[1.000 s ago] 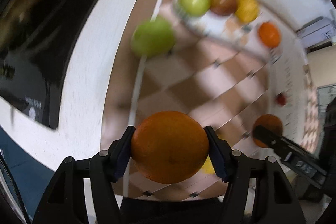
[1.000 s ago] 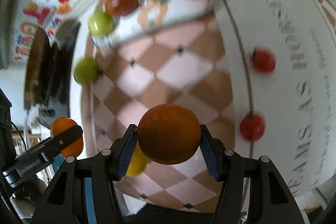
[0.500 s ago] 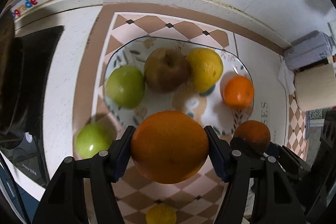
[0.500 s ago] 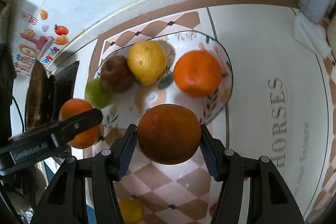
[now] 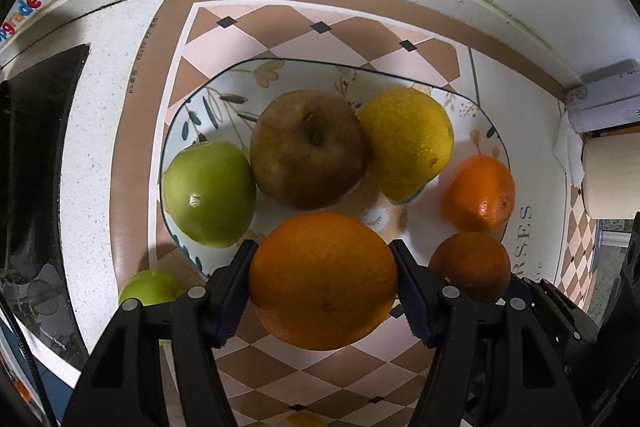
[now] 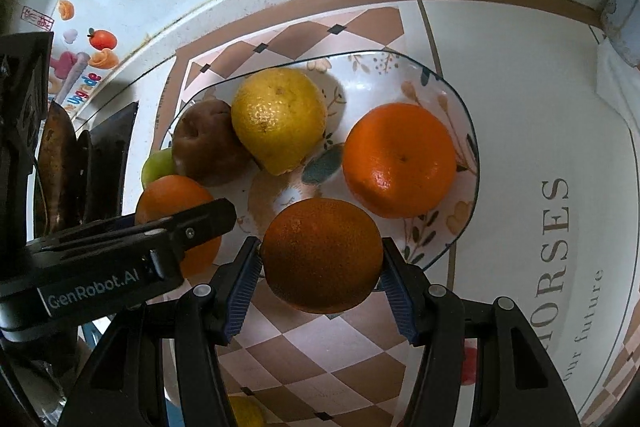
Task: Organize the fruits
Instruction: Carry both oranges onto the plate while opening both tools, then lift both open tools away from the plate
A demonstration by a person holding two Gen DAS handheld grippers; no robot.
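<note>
My left gripper [image 5: 323, 281] is shut on a bright orange [image 5: 322, 279] and holds it over the near rim of a floral plate [image 5: 280, 71]. The plate holds a green apple [image 5: 209, 193], a brown apple [image 5: 308, 147], a yellow lemon [image 5: 406, 141] and a small orange [image 5: 480, 193]. My right gripper [image 6: 320, 269] is shut on a darker orange [image 6: 322, 254], also at the plate's [image 6: 460, 227] near edge, to the right of the left one. In the right wrist view the left gripper [image 6: 172, 227] and its orange [image 6: 168, 195] show at the left.
A second green apple [image 5: 150, 287] lies on the checkered mat [image 5: 320, 379] left of the plate. A yellow fruit [image 6: 244, 411] lies on the mat below the grippers. A red fruit [image 6: 468, 365] lies at the right. A dark stove edge [image 5: 36, 155] is at the left, a paper roll [image 5: 612, 175] at the right.
Both grippers have moved forward toward the plate with their oranges held. The plate and its fruits now look larger and closer.
</note>
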